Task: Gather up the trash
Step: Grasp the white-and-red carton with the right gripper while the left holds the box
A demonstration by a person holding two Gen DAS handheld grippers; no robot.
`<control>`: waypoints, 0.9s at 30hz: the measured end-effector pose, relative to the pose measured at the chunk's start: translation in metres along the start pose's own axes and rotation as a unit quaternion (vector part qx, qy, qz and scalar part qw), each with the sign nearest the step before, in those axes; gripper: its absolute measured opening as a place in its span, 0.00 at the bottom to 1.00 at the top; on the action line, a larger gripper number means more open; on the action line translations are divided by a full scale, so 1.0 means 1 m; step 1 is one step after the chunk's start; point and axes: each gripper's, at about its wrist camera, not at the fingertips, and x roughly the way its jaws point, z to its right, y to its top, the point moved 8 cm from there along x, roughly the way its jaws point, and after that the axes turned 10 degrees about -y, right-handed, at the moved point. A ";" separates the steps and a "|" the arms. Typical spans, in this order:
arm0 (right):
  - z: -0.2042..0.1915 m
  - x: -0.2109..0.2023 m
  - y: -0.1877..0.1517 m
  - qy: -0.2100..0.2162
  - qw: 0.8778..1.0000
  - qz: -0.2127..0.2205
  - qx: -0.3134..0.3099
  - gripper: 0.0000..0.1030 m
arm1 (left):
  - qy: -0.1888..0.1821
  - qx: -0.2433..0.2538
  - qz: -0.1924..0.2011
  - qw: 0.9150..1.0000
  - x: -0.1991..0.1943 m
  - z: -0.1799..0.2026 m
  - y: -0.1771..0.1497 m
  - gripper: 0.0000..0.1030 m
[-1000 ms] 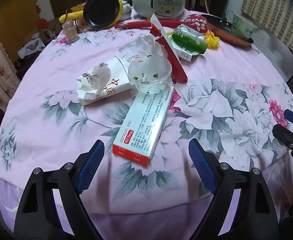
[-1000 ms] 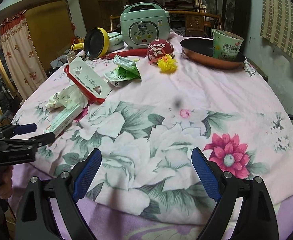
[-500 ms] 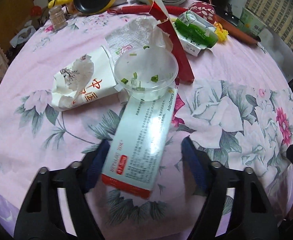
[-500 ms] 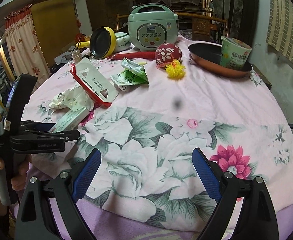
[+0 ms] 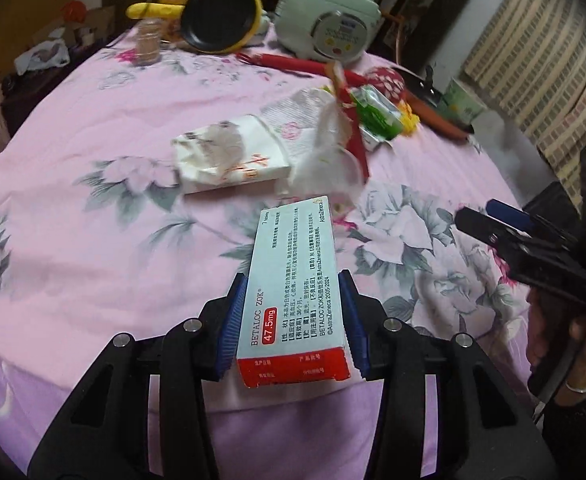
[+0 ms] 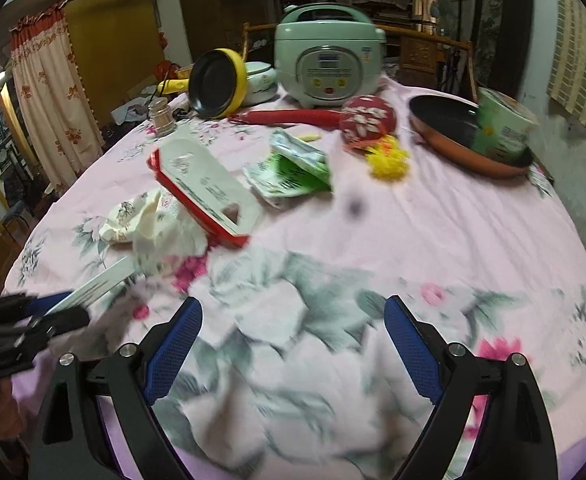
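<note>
A white and red medicine box [image 5: 297, 280] lies between the blue pads of my left gripper [image 5: 293, 320], whose jaws are closing; both pads touch its long sides. The box's far end points at a blurred clear plastic cup [image 5: 325, 168]. Beyond sit a crumpled white paper pack [image 5: 229, 156], a red and white carton [image 6: 205, 188] and a green wrapper [image 6: 297, 168]. My right gripper [image 6: 293, 344] stands open over the flowered cloth with nothing between its fingers. It also shows at the right edge of the left wrist view [image 5: 505, 224].
At the back of the round table stand a pale green rice cooker [image 6: 329, 64], a yellow pan [image 6: 217, 84], a small jar [image 6: 163, 116] and a copper pan [image 6: 445, 136] holding a green noodle cup [image 6: 501, 128]. A yellow flower-like tuft [image 6: 389, 158] lies near it.
My left gripper moved forward over the medicine box and narrowed from wide open until its pads reached the box's sides. The clear cup has shifted and blurred. The right gripper drifted forward.
</note>
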 end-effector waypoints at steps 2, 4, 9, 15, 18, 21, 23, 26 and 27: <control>-0.013 0.007 0.011 -0.001 1.000 0.003 -0.011 0.88 | 0.000 -0.015 0.012 1.000 -0.011 -0.010 -0.003 0.44; -0.031 0.014 0.025 -0.003 1.000 0.007 -0.024 0.88 | 0.001 -0.029 0.020 0.999 -0.018 -0.018 -0.005 0.44; -0.073 0.035 0.050 -0.022 0.996 0.017 -0.080 0.88 | 0.002 -0.048 0.029 0.998 -0.029 -0.032 -0.011 0.44; -0.099 0.054 0.068 -0.050 0.992 0.038 -0.109 0.88 | 0.006 -0.062 0.035 0.997 -0.038 -0.046 -0.017 0.44; -0.097 0.063 0.073 -0.070 0.992 0.041 -0.101 0.85 | 0.005 -0.069 0.038 0.997 -0.042 -0.050 -0.020 0.44; -0.092 0.069 0.073 -0.071 0.993 0.035 -0.089 0.72 | 0.007 -0.071 0.042 0.997 -0.047 -0.052 -0.021 0.44; -0.090 0.073 0.074 -0.075 0.993 0.030 -0.087 0.53 | 0.003 -0.070 0.043 0.997 -0.049 -0.050 -0.020 0.44; -0.086 0.078 0.072 -0.065 0.995 0.013 -0.075 0.28 | 0.004 -0.071 0.043 0.997 -0.051 -0.049 -0.022 0.44; -0.085 0.079 0.071 -0.063 0.996 0.010 -0.070 0.21 | 0.004 -0.070 0.044 0.997 -0.051 -0.048 -0.021 0.44</control>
